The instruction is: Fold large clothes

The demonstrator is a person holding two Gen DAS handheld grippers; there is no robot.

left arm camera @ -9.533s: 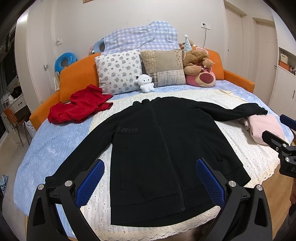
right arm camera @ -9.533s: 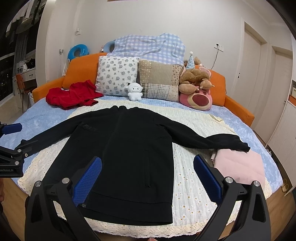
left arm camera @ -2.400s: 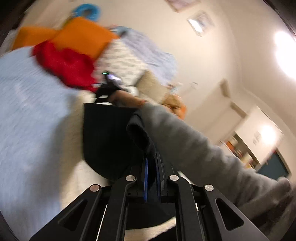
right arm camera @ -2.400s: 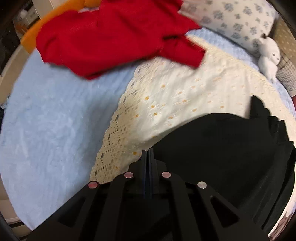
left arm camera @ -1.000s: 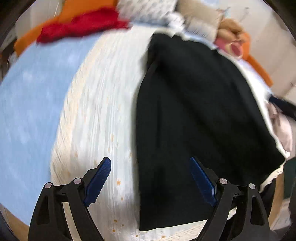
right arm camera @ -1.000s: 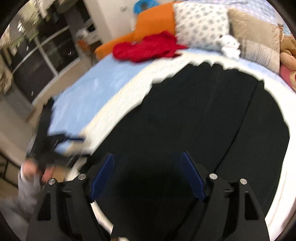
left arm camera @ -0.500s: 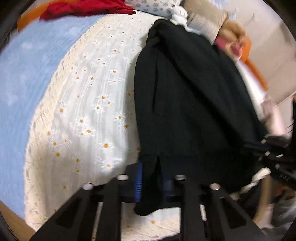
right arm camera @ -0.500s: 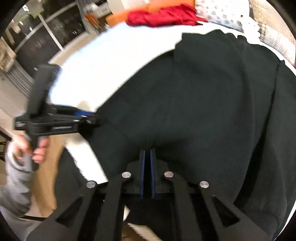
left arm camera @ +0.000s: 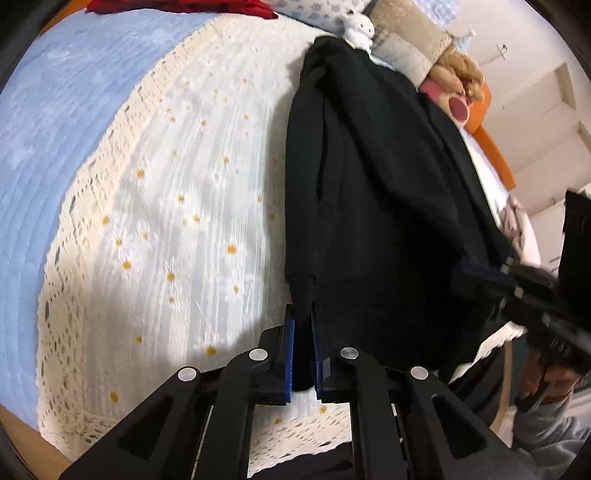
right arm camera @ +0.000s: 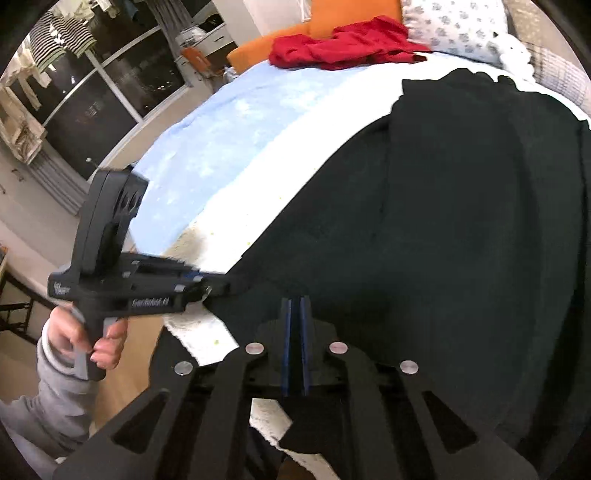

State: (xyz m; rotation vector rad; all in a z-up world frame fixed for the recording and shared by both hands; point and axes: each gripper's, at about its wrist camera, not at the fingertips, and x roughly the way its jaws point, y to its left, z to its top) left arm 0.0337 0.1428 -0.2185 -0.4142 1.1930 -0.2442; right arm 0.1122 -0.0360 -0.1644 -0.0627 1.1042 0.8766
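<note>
A large black jacket [left arm camera: 373, 192] lies lengthwise on a white daisy-print lace cover [left arm camera: 177, 206], its sides folded in, collar toward the pillows. My left gripper [left arm camera: 302, 354] is shut on the hem's left corner at the foot of the bed. My right gripper [right arm camera: 294, 343] is shut on the hem further right; the jacket [right arm camera: 461, 206] fills its view. Each gripper shows in the other's view: the right one [left arm camera: 476, 277] at the hem's right side, the left one [right arm camera: 218, 284] at the hem's left corner.
A red garment [right arm camera: 343, 48] lies at the bed's far left by an orange headboard [right arm camera: 332, 18]. Pillows [right arm camera: 454, 26], a small white plush [left arm camera: 358, 26] and a bear plush [left arm camera: 458, 70] line the head. A blue sheet [left arm camera: 48, 122] covers the bed. Dark windows [right arm camera: 110, 92] stand left.
A second ago both grippers were open above the jacket. Both have since closed on the hem at the foot of the bed and hold it.
</note>
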